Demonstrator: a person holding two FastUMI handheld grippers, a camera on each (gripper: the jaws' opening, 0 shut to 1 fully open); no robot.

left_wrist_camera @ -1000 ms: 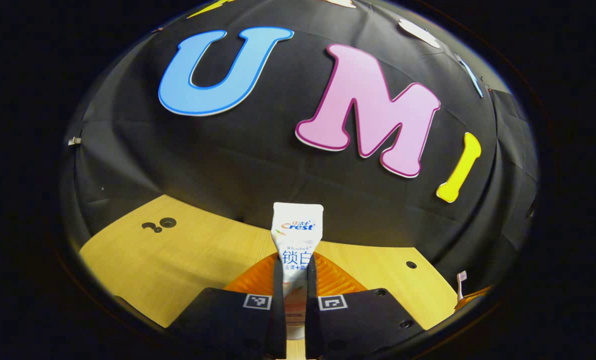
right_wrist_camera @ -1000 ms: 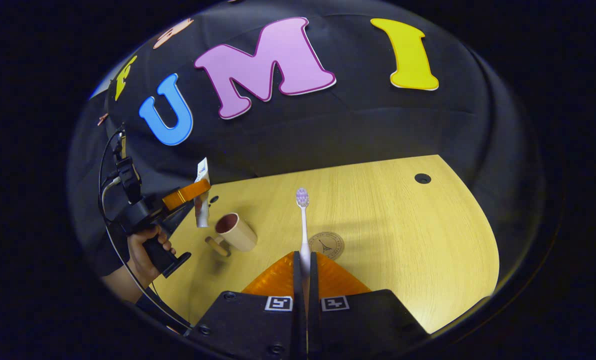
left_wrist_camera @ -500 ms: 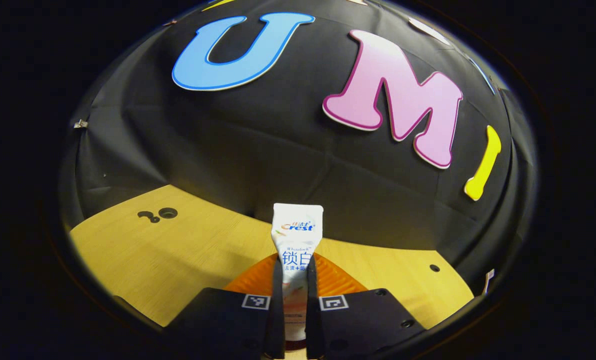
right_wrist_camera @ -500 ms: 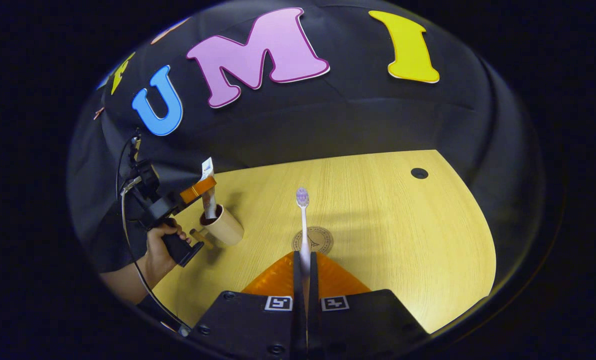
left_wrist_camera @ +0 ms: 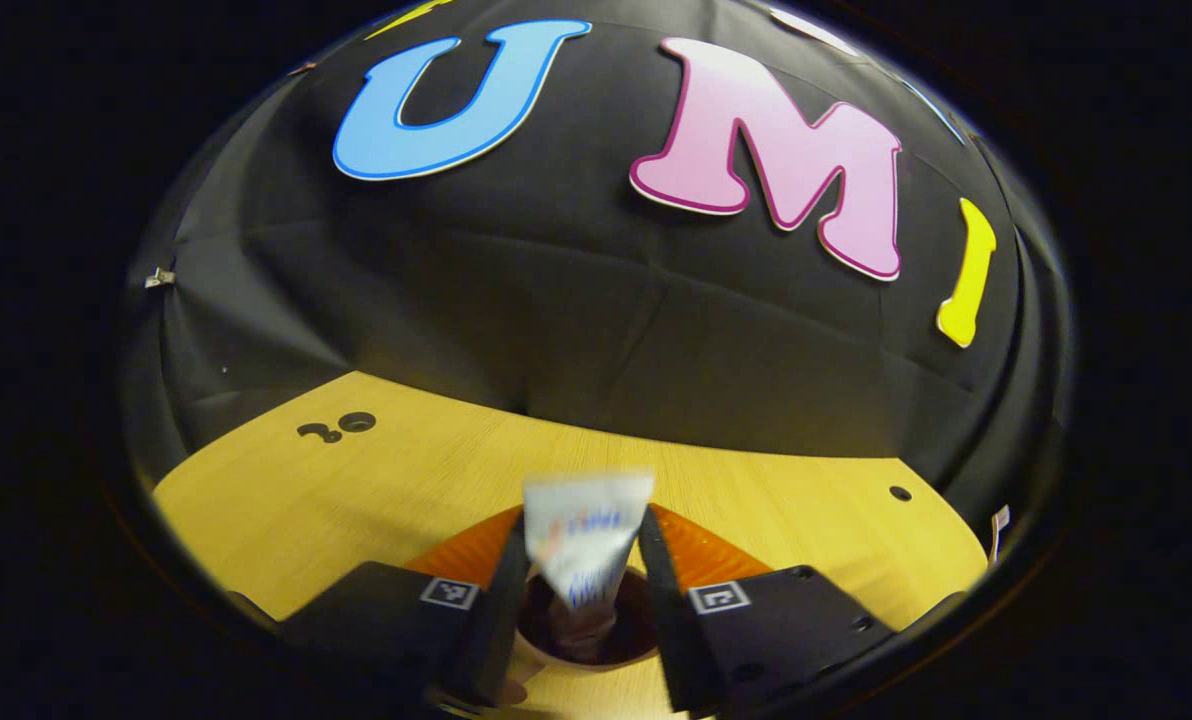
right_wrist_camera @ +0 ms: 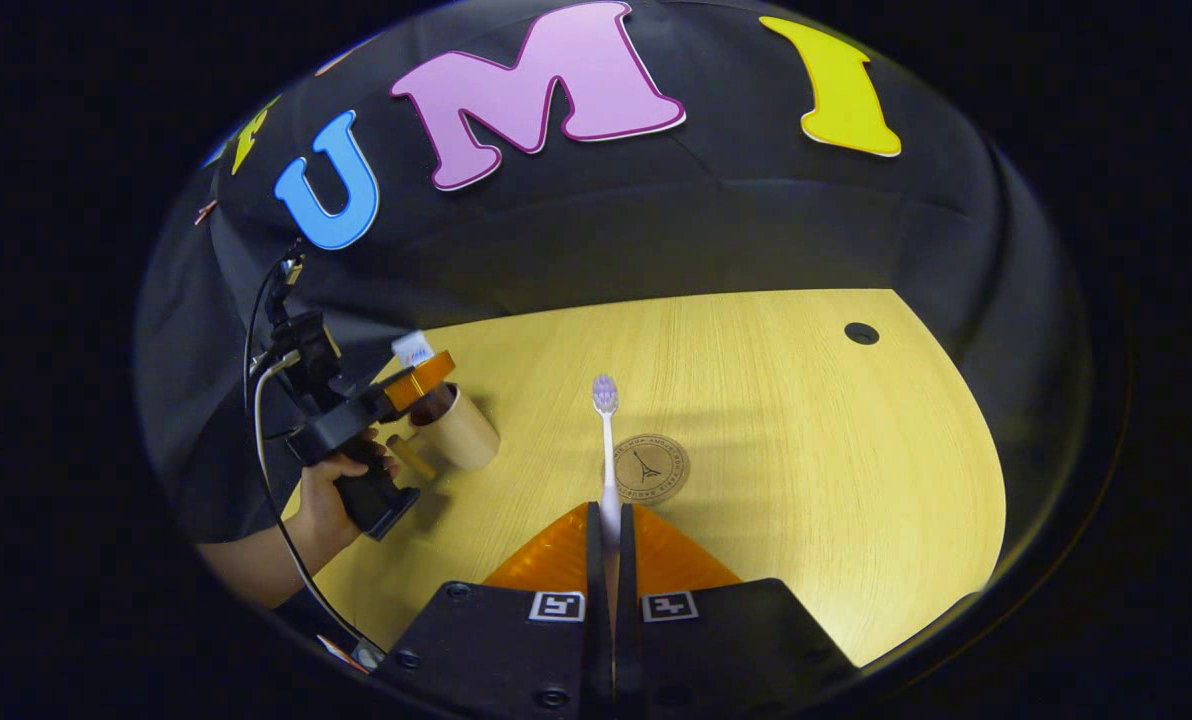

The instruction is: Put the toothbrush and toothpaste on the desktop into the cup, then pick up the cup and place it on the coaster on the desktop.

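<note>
Where fingers part, flat toothpaste (left_wrist_camera: 584, 545) tube

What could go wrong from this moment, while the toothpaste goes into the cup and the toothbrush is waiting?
1. The left gripper has opened right over the cup; its fingers stand close to the rim and might tip the cup on withdrawal.
2. The toothpaste looks blurred, probably dropping; it may lean and leave little room for the toothbrush.
3. The right gripper pinches the toothbrush low on the handle, so its head could swing.
</note>
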